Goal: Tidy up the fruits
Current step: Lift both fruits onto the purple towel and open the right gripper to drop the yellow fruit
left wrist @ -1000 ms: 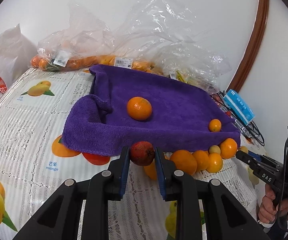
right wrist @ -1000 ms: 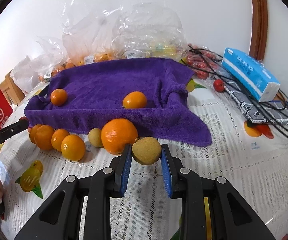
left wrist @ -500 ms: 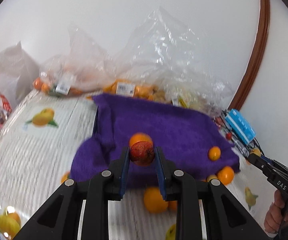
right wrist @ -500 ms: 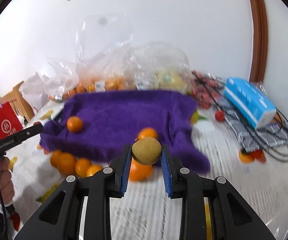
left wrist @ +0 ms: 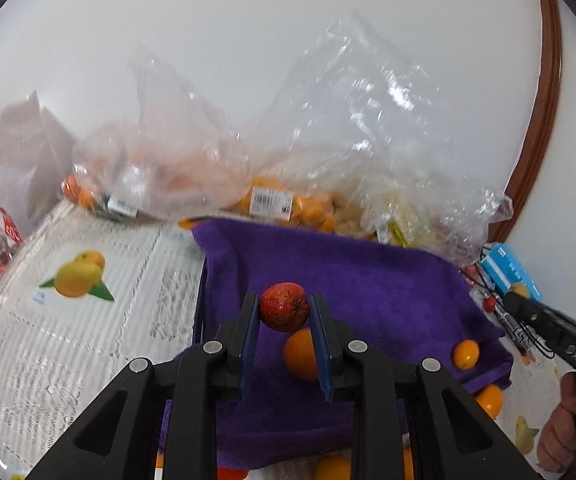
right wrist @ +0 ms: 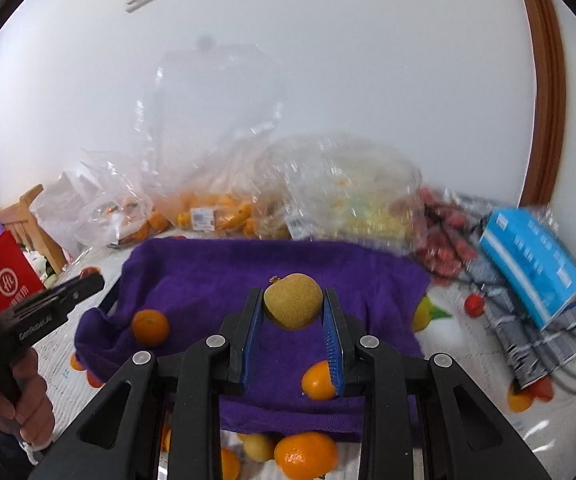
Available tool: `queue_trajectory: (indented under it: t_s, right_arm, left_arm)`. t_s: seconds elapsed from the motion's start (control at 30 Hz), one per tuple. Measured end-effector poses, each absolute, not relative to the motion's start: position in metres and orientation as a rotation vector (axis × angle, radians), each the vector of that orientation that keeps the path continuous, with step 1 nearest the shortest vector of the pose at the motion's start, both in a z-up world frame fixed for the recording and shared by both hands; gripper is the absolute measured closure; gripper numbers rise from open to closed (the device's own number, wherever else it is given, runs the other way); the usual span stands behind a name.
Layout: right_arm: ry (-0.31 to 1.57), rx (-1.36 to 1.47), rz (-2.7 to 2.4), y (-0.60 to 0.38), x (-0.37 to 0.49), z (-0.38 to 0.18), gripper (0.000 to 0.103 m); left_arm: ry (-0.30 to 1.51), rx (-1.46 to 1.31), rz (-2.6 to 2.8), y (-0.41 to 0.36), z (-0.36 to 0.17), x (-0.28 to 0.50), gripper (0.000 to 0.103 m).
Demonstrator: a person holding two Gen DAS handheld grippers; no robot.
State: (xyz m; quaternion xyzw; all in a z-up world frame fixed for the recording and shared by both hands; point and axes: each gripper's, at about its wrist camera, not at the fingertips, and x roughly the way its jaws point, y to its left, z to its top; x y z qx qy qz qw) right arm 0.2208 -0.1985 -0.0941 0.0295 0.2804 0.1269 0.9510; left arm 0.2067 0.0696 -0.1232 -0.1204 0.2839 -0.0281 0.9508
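My left gripper [left wrist: 284, 314] is shut on a small red fruit [left wrist: 284, 312] and holds it above the purple towel [left wrist: 367, 288]. An orange [left wrist: 299, 354] and a small orange [left wrist: 465, 354] lie on the towel below. My right gripper [right wrist: 292, 307] is shut on a brown-green kiwi [right wrist: 292, 306] above the same towel [right wrist: 208, 276]. Two oranges lie on the towel there, one at the left [right wrist: 150, 327] and one under the right finger [right wrist: 317, 382]. Loose oranges [right wrist: 305, 454] lie on the table at the towel's near edge.
Clear plastic bags of oranges [left wrist: 280, 204] and other fruit stand behind the towel by the wall. A blue box [right wrist: 535, 264] and black cables [right wrist: 567, 360] lie at the right. A red bag [right wrist: 10, 280] stands at the left. The tablecloth [left wrist: 68, 320] has fruit prints.
Both grippers have risen from the table's near edge and moved forward over the purple towel, each still holding its fruit.
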Motion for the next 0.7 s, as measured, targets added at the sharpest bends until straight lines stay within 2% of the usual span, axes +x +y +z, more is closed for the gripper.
queue_trajectory:
  t_s: [0.1, 0.37, 0.7]
  right_arm:
    - [0.630, 0.058, 0.218, -0.207, 0.232, -0.113, 0.074]
    - [0.644, 0.129, 0.149, -0.241, 0.243, -0.130, 0.074]
    - [0.694, 0.085, 0.157, -0.229, 0.252, -0.148, 0.074]
  left_arm:
    - [0.585, -0.281, -0.065, 0.076, -0.128, 0.208, 0.079]
    - [0.612, -0.320, -0.064, 0.083, -0.138, 0.214, 0.079]
    - [0.614, -0.323, -0.071, 0.081, -0.137, 0.213, 0.079]
